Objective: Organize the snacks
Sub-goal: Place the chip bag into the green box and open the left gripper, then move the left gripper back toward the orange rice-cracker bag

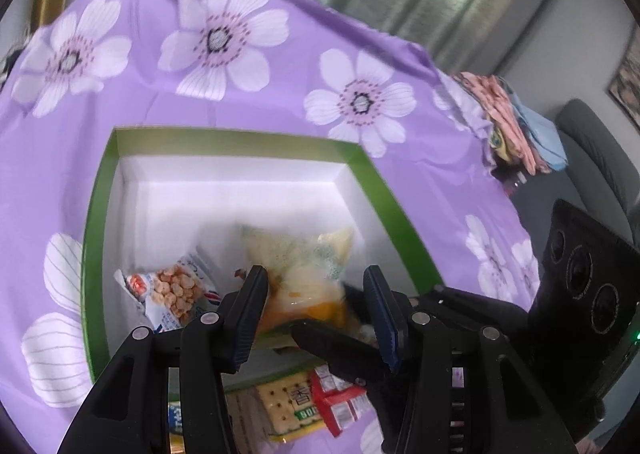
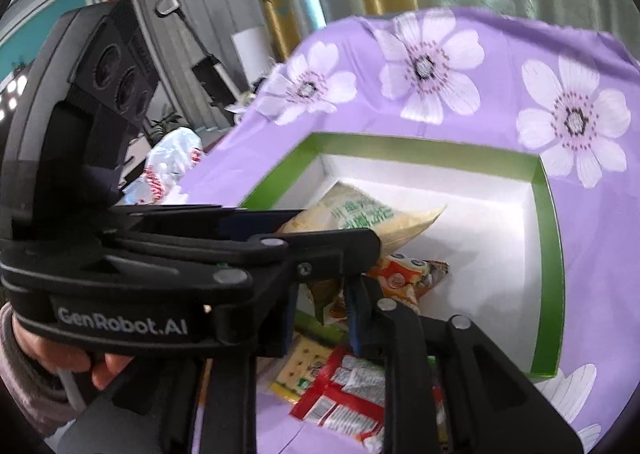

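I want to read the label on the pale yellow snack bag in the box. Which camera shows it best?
The right wrist view: the pale yellow snack bag lies fairly sharp there, its green lettering facing the camera, with only its near end hidden behind the left gripper. In the left wrist view the bag is motion-blurred and unreadable.

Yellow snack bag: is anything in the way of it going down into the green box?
Nothing covers the green box. The yellow snack bag, in the left gripper, hangs over an orange packet already inside; the white floor beyond is bare.
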A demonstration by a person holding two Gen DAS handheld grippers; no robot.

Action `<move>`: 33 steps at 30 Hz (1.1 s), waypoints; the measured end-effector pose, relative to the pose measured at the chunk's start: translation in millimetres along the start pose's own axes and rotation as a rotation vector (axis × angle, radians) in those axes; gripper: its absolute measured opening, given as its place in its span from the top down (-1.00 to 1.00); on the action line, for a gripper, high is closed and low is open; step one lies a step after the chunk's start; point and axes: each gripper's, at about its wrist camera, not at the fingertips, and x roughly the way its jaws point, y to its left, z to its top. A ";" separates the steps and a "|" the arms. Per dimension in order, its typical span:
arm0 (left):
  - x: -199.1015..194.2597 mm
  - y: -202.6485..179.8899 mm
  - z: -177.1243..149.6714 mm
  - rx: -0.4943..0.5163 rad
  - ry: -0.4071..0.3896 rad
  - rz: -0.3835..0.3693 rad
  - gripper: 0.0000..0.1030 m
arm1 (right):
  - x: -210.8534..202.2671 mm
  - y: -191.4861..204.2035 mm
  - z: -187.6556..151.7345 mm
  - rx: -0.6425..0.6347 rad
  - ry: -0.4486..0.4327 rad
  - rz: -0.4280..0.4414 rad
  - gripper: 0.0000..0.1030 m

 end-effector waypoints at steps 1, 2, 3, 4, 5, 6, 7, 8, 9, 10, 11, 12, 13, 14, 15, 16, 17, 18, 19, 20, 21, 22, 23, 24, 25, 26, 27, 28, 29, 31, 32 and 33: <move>2.1 2.5 -0.2 -0.008 0.005 0.012 -0.19 | 3.3 -1.0 -0.6 0.005 0.008 -0.014 0.31; 3.3 4.9 -0.6 -0.018 0.008 0.023 -0.48 | 4.7 -2.2 -1.6 0.011 0.010 -0.026 0.27; 2.6 8.3 -1.1 -0.030 0.008 0.031 -0.59 | 5.1 -4.5 -1.7 0.019 0.011 -0.036 0.13; 1.6 9.9 -0.9 -0.036 0.005 0.035 -0.65 | 3.3 -6.0 -2.6 0.028 0.007 -0.046 0.01; -1.7 12.2 -1.6 -0.043 -0.001 0.038 -0.65 | 2.0 -7.8 -2.7 0.031 0.004 -0.052 0.01; -6.7 14.4 -2.1 -0.050 -0.007 0.044 -0.66 | -1.2 -8.9 -3.7 0.034 -0.002 -0.058 0.01; -10.5 16.0 -2.3 -0.054 -0.012 0.051 -0.71 | -5.7 -9.9 -5.5 0.037 -0.009 -0.060 0.01; -16.0 17.7 -3.3 -0.058 -0.019 0.059 -0.80 | -11.0 -10.9 -8.0 0.043 -0.016 -0.061 -0.02; -22.7 19.0 -5.0 -0.057 -0.027 0.068 -0.84 | -15.6 -12.4 -10.6 0.050 -0.021 -0.062 -0.08; -28.5 19.5 -6.3 -0.052 -0.033 0.072 -0.88 | -20.6 -13.4 -13.6 0.059 -0.023 -0.065 -0.13; -34.3 19.4 -7.7 -0.049 -0.041 0.076 -0.88 | -25.8 -14.0 -17.0 0.072 -0.019 -0.065 -0.15; -43.6 19.4 -10.8 -0.047 -0.053 0.079 -0.88 | -31.8 -13.9 -21.0 0.076 -0.025 -0.066 -0.21; -48.6 19.8 -12.0 -0.046 -0.059 0.077 -0.88 | -37.5 -13.6 -24.7 0.079 -0.030 -0.068 -0.25; -55.0 19.4 -13.0 -0.045 -0.069 0.073 -0.88 | -42.5 -13.1 -27.4 0.081 -0.035 -0.068 -0.27; -64.5 18.1 -16.3 -0.042 -0.081 0.067 -0.88 | -48.1 -12.6 -30.5 0.086 -0.040 -0.065 -0.30; -70.0 17.4 -18.4 -0.042 -0.089 0.066 -0.88 | -54.7 -11.9 -34.1 0.096 -0.048 -0.062 -0.34; -76.2 16.5 -21.0 -0.041 -0.095 0.067 -0.88 | -59.4 -11.4 -37.0 0.105 -0.053 -0.057 -0.35; -82.9 15.9 -25.0 -0.041 -0.100 0.069 -0.88 | -65.8 -10.3 -41.5 0.116 -0.057 -0.047 -0.35; -88.2 15.1 -28.9 -0.042 -0.104 0.073 -0.88 | -69.8 -9.2 -44.8 0.121 -0.061 -0.043 -0.35; -94.2 15.3 -34.4 -0.046 -0.105 0.082 -0.88 | -73.2 -7.3 -48.2 0.127 -0.062 -0.038 -0.35; -97.3 15.4 -37.8 -0.047 -0.106 0.086 -0.88 | -77.2 -5.2 -52.1 0.128 -0.061 -0.033 -0.35; -101.8 15.3 -43.2 -0.047 -0.110 0.093 -0.88 | -81.8 -2.1 -56.7 0.124 -0.061 -0.030 -0.35; -106.1 15.8 -49.4 -0.049 -0.112 0.103 -0.88 | -85.1 0.6 -60.0 0.123 -0.062 -0.029 -0.35; -108.5 16.3 -54.0 -0.053 -0.110 0.111 -0.88 | -87.7 3.1 -63.2 0.123 -0.060 -0.025 -0.35; -111.2 17.0 -59.6 -0.058 -0.109 0.117 -0.88 | -90.1 6.1 -67.4 0.123 -0.052 -0.017 -0.35; -113.3 18.1 -65.0 -0.065 -0.108 0.121 -0.88 | -91.5 8.0 -69.5 0.122 -0.049 -0.015 -0.35; -115.3 19.9 -71.0 -0.079 -0.107 0.126 -0.88 | -93.4 11.0 -72.5 0.123 -0.046 -0.013 -0.35; -117.2 21.4 -76.2 -0.090 -0.105 0.130 -0.88 | -95.3 13.9 -75.9 0.120 -0.044 -0.011 -0.35; -118.9 23.7 -83.5 -0.102 -0.102 0.135 -0.88 | -96.8 16.4 -78.7 0.119 -0.042 -0.009 -0.35; -121.0 24.9 -94.5 -0.114 -0.097 0.143 -0.88 | -99.5 22.6 -85.9 0.111 -0.033 -0.007 -0.35; -122.0 25.3 -100.2 -0.117 -0.093 0.150 -0.88 | -100.0 24.2 -87.0 0.106 -0.030 -0.008 -0.35; -122.7 25.1 -106.5 -0.120 -0.087 0.157 -0.88 | -101.2 27.8 -90.1 0.097 -0.024 -0.015 -0.35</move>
